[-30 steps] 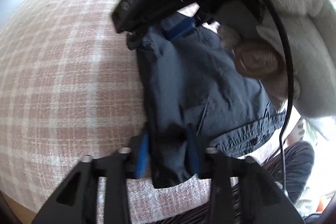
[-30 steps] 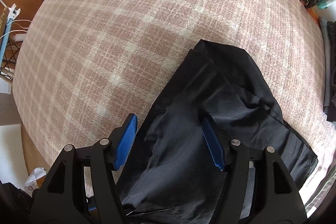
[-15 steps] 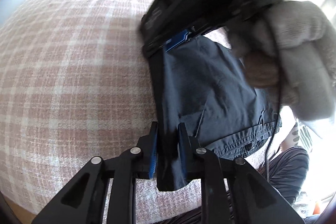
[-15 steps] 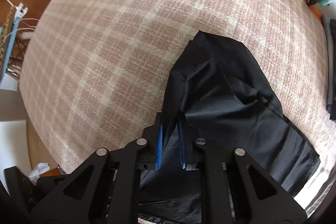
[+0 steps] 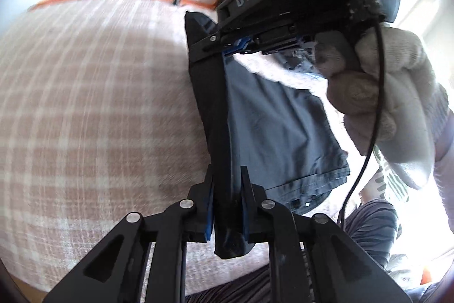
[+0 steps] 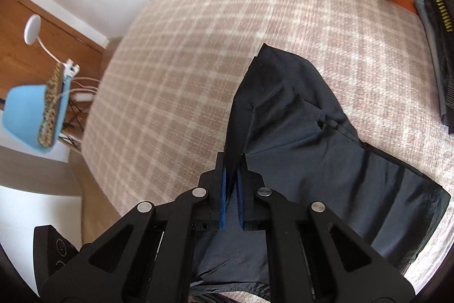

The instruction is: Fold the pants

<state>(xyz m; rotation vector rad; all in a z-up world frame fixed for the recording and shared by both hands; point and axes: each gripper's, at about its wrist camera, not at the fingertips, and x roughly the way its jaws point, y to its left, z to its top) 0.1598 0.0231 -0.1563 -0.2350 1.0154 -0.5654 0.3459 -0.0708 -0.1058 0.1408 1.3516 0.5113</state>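
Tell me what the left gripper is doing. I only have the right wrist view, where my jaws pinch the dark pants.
Observer: The left gripper is shut on a folded edge of the pants.
Operator: Is the cloth between the two grippers slack?
Observer: No. That edge runs as a straight dark band up to the right gripper.
Operator: Where does the rest hang?
Observer: It drapes to the right of the band, with its stitched end low, under your white-gloved right hand.
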